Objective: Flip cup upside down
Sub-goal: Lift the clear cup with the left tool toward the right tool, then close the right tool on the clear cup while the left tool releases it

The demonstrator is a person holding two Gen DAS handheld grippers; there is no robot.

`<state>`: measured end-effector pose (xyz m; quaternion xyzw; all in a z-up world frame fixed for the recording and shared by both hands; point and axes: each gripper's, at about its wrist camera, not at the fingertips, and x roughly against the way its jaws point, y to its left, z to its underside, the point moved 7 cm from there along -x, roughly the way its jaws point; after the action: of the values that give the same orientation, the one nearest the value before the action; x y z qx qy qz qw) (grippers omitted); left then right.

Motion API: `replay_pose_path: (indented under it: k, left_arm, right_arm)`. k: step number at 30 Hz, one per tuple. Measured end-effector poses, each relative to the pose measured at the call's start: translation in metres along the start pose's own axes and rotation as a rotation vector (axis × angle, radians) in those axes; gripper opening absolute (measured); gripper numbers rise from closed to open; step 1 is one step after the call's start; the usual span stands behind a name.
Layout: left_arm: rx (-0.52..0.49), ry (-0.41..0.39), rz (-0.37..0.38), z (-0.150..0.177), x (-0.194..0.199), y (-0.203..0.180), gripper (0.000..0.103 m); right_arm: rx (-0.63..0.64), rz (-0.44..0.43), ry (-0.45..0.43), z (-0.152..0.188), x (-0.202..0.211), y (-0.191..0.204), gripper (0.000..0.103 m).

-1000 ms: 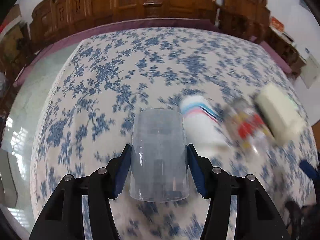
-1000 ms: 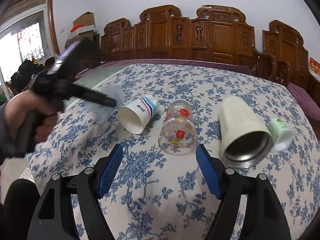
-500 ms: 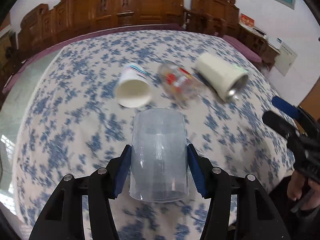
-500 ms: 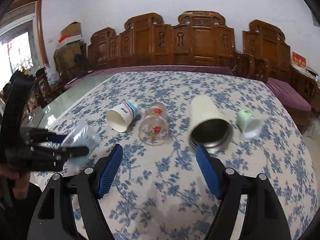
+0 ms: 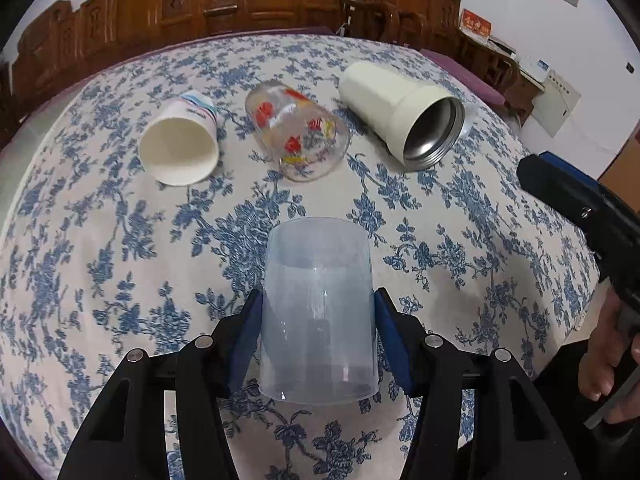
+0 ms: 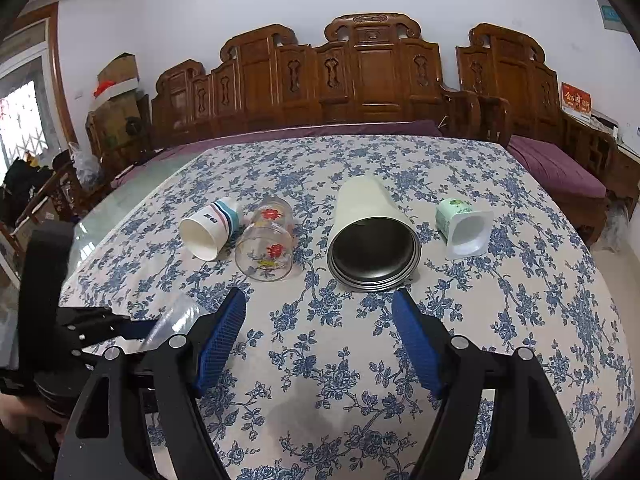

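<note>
My left gripper (image 5: 318, 320) is shut on a clear plastic cup (image 5: 318, 312), held above the near part of the table with its open rim toward the camera. In the right wrist view the same cup (image 6: 176, 320) shows at the lower left in the left gripper. My right gripper (image 6: 318, 332) is open and empty over the near middle of the table. It also shows at the right edge of the left wrist view (image 5: 580, 208).
On the blue-flowered tablecloth (image 6: 520, 320) lie on their sides a white paper cup (image 6: 208, 230), a printed glass (image 6: 266, 240), a cream steel tumbler (image 6: 368, 240) and a small green-white pot (image 6: 464, 228). Carved wooden benches (image 6: 360, 80) stand behind.
My left gripper has swung with the clear cup round to the right and now faces the row of cups. The right gripper has drawn back and tilted up a little.
</note>
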<state>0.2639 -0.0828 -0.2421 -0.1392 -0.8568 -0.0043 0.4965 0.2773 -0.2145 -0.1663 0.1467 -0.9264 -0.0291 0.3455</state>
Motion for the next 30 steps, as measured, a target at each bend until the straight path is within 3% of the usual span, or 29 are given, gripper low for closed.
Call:
replay_pose_path:
  k: [2, 6, 14, 19, 22, 30]
  left_arm:
    - [0.002, 0.0, -0.001, 0.001, -0.001, 0.001, 0.054]
    - [0.007, -0.039, -0.007, -0.001, 0.012, 0.005, 0.067]
    - [0.031, -0.241, -0.108, -0.009, 0.079, 0.037, 0.086]
    - [0.048, -0.315, -0.188, -0.01, 0.106, 0.064, 0.088]
    - [0.065, -0.339, -0.214, -0.009, 0.112, 0.08, 0.096]
    - [0.124, -0.353, -0.218, -0.005, 0.115, 0.111, 0.096]
  right_arm:
    - [-0.002, -0.002, 0.003, 0.0, -0.001, 0.0, 0.078]
    - [0.001, -0.001, 0.012, 0.001, -0.003, 0.003, 0.078]
    - [0.001, -0.025, 0.053, 0.005, -0.005, 0.022, 0.078]
    - [-0.02, -0.062, 0.094, 0.007, -0.013, 0.041, 0.078]
    - [-0.042, -0.093, 0.125, 0.005, -0.023, 0.058, 0.078]
    - [-0.075, -0.117, 0.247, 0.018, -0.064, 0.097, 0.078]
